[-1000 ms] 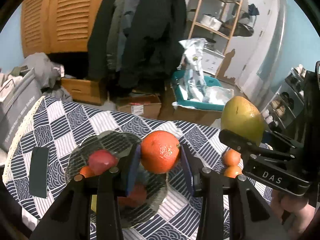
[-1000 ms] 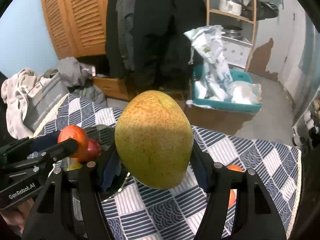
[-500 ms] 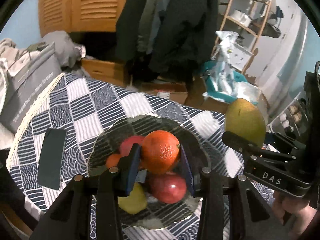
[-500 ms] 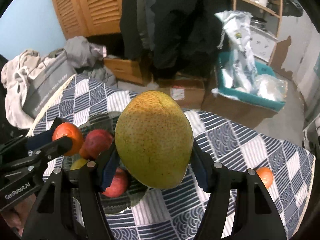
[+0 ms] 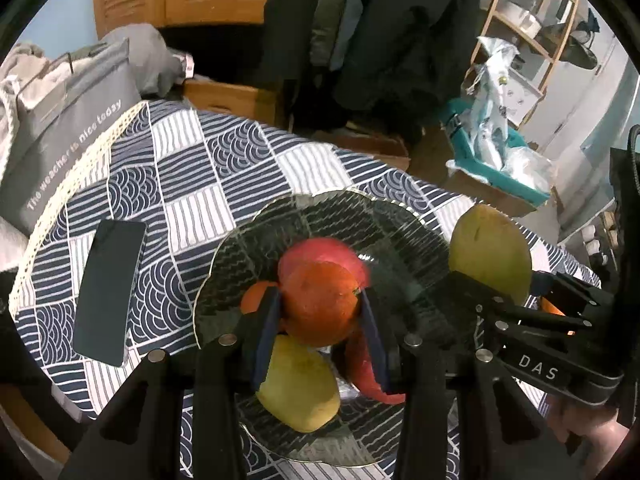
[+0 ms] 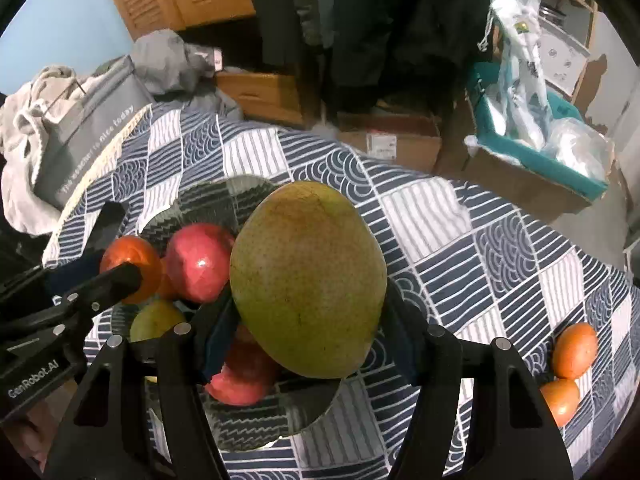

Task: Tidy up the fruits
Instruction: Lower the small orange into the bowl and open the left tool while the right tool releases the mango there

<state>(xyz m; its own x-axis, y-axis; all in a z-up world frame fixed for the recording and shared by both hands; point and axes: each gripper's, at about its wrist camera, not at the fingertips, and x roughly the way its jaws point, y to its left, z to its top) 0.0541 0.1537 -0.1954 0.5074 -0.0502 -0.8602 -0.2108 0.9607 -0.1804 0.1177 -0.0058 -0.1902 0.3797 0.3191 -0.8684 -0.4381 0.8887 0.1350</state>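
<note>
Left gripper (image 5: 320, 320) pinching orange (image 5: 320, 304), right gripper (image 6: 308, 320) pinching mango (image 6: 308, 280) — both over bowl (image 5: 400, 232); next, find gaps, release gently.

Two black hand-held grippers with blue-padded fingers

The left gripper (image 5: 322, 322) has matte black angular arms, round silver screws along them and dark blue pads; white lettering "GenRobot.AI" marks its side at 8 o'clock in the right wrist view. The right gripper (image 6: 308, 320) is built alike, with "DAS" in white on its side and a black cable at 3 o'clock.
</note>
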